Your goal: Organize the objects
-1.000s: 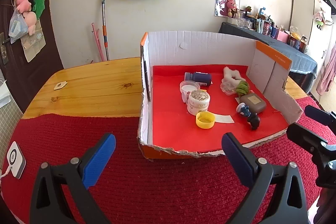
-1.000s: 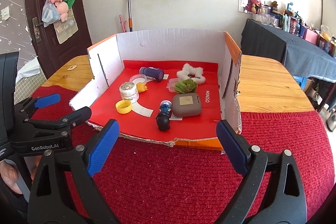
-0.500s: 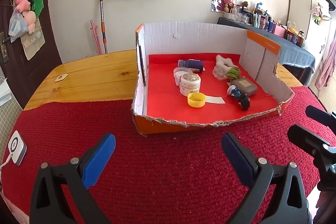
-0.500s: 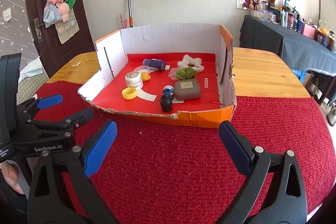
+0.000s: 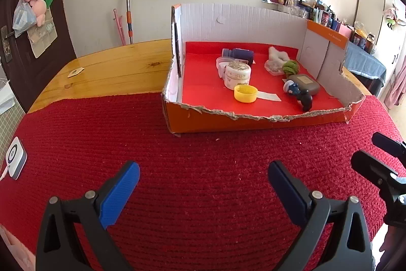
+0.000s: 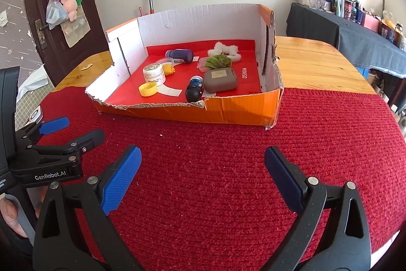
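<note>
The left gripper (image 5: 203,175) and the right gripper (image 6: 201,160) both hang over the red knitted cloth (image 5: 203,159) with their blue pads spread wide and nothing between them, the left one also showing at the left edge of the right wrist view. Just beyond them on the cloth stands a torn orange cardboard box (image 6: 228,111) with a red floor, holding a yellow cap (image 6: 148,89), a white jar (image 6: 154,73), a dark bottle (image 6: 179,55) lying on its side, a grey case (image 6: 220,80), a green scrunchie (image 6: 218,60) and a dark figurine (image 6: 194,90)

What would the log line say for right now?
left gripper: open, empty | right gripper: open, empty | both over red cloth | cardboard box: holds yellow cap, jar, grey case
</note>
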Motion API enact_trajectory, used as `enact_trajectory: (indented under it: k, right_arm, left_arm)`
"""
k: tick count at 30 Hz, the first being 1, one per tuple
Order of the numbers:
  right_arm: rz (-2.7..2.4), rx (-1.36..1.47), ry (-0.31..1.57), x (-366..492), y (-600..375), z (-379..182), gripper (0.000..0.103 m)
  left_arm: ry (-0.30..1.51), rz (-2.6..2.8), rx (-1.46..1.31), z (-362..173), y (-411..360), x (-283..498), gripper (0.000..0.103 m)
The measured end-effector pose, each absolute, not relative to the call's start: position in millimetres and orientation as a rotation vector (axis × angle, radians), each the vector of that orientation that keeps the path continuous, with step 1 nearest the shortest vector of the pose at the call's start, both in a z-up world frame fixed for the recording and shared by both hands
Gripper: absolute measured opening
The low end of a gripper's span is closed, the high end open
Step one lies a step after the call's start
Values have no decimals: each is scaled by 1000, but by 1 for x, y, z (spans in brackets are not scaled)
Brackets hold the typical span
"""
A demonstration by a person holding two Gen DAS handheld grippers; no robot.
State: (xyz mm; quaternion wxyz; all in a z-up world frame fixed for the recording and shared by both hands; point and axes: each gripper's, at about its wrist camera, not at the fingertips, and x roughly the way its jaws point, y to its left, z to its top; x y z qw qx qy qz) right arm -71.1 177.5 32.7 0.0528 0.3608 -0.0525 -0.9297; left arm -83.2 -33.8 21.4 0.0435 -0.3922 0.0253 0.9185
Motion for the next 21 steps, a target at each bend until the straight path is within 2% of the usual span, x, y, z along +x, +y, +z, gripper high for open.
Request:
enact_trajectory:
  k: [21]
  right_arm:
    - [-2818,1174,-184,-78,182,10,99]
  left_arm:
    - [43,2768,-1232,10,-33,-85,103]
